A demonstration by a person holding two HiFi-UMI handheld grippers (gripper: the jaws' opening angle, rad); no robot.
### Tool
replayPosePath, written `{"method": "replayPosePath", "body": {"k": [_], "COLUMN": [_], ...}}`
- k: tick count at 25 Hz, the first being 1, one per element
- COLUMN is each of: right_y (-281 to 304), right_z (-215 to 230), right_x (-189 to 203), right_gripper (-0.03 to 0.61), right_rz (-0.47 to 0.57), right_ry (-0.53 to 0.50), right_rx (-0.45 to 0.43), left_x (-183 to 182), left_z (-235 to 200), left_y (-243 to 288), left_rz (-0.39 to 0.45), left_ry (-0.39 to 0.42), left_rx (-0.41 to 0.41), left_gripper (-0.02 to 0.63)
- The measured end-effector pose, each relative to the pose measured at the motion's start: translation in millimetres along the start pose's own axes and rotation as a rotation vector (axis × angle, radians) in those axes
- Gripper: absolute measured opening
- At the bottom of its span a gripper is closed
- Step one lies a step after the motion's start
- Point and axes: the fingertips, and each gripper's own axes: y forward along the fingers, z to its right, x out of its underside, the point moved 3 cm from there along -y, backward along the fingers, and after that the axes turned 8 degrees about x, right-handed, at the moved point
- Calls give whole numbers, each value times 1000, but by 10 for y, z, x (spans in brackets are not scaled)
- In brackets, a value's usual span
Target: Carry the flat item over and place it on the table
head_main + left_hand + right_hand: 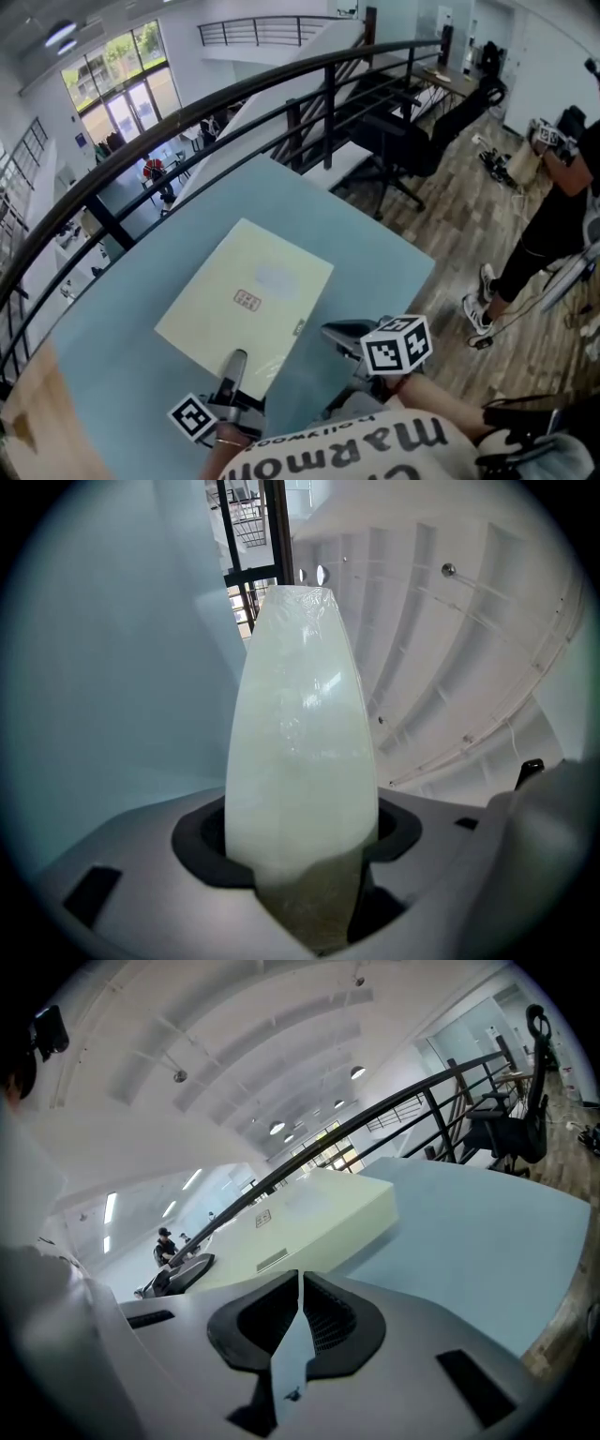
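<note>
Person's shirt [375,448], foreground. Left claw [234,364] clamped on the near edge of the flat item [248,295], a pale pack lying over the blue desk [375,258]; right claw [339,330] closed and empty, just beside its right edge. Carrying judged done; contact with desk uncertain; release remains. Count: one flat item, one desk, two claws
</note>
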Motion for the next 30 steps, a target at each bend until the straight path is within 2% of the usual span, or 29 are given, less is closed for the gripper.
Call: {"method": "replayPosePath", "body": {"k": [6,12,18,23,30], "right_y": [281,513,704,882,1075], "right_z": [22,-9,121,362,709], "right_x": [65,-5,-305,-525,-843], "right_gripper": [43,43,42,43,43], "right_rz": [-67,-119,-129,-169,-242], "right_ry": [-4,-21,-85,-99,-192], "right_rx": [-14,-85,-111,-154,-205], "left_x": [-110,-178,-173,-163,-137], "left_z": [-140,-198,-186,-199,-357], "left_y": [-139,-173,7,298,656], "left_rz": [65,149,195,228,345], "left_ry": [0,-22,-6,16,-2], "left_rx": [-59,-94,-103,-131,-182], "left_gripper": [282,281,282,282,282]}}
